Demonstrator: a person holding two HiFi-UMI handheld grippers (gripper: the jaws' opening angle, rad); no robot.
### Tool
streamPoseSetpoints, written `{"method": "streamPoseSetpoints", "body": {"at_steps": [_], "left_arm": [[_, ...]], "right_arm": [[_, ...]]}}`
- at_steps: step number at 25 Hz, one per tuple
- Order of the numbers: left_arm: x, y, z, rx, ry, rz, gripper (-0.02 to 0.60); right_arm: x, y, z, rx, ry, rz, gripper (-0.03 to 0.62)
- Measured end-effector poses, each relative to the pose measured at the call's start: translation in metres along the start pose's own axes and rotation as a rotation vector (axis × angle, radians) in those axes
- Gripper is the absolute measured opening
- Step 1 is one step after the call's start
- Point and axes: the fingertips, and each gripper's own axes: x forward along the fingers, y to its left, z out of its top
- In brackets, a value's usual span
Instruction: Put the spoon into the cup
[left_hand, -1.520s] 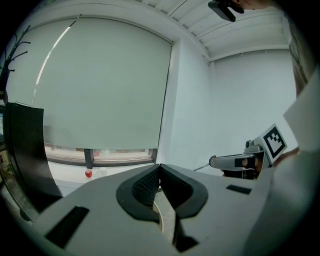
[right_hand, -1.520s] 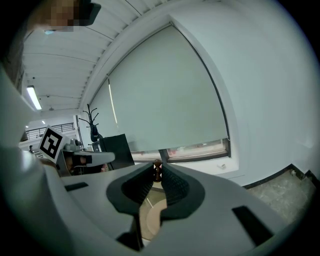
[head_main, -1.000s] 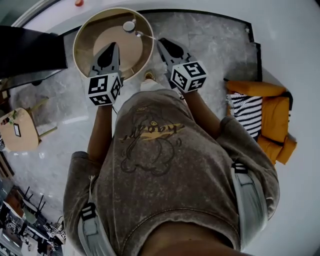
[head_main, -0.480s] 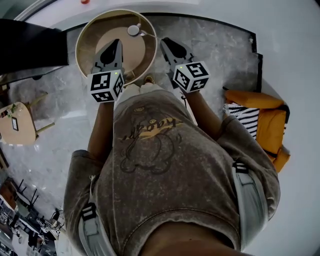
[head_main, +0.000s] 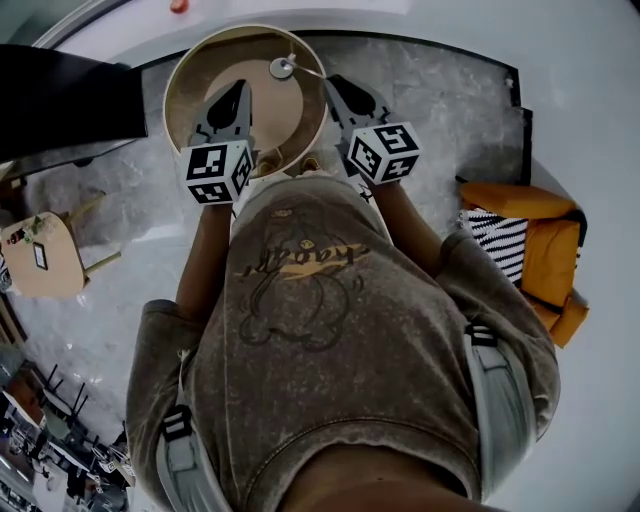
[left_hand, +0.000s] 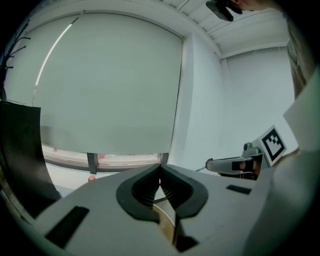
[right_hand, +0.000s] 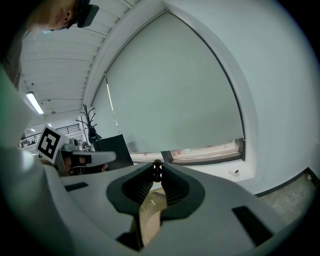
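My right gripper (head_main: 332, 84) is shut on the thin handle of a metal spoon (head_main: 283, 67). The spoon's round bowl sticks out to the left over the far part of a round wooden table (head_main: 190, 75). In the right gripper view the handle shows end-on as a dark spot pinched between the tips of the gripper (right_hand: 157, 171). My left gripper (head_main: 240, 90) hovers over the near left of the table, shut and empty; its tips meet in the left gripper view (left_hand: 160, 173). No cup shows in any view.
An orange armchair (head_main: 545, 250) with a striped cushion stands on the floor to the right. A small wooden side table (head_main: 38, 260) is at the left, a black panel (head_main: 60, 100) beside the round table, and a red object (head_main: 178, 5) beyond it.
The round table has slid down and to the right in the head view, nearer to the person. Both grippers have moved forward over it, the spoon still held.
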Motion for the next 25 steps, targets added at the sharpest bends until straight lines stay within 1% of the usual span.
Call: {"method": "streamPoseSetpoints", "body": {"at_steps": [4, 13, 17, 25], "left_arm": [[0.004, 0.011, -0.001, 0.005, 0.007, -0.015, 0.017], [0.021, 0.019, -0.009, 0.014, 0.032, -0.067, 0.017], [0.029, 0.022, -0.018, 0.019, 0.047, -0.087, 0.017], [0.054, 0.032, -0.037, 0.001, 0.071, -0.104, 0.017]], "right_arm": [[0.010, 0.004, 0.003, 0.004, -0.007, -0.014, 0.061], [0.022, -0.006, -0.008, 0.024, 0.013, -0.062, 0.061], [0.031, -0.009, -0.015, 0.029, 0.028, -0.070, 0.061], [0.055, -0.021, -0.031, 0.033, 0.064, -0.080, 0.061]]}}
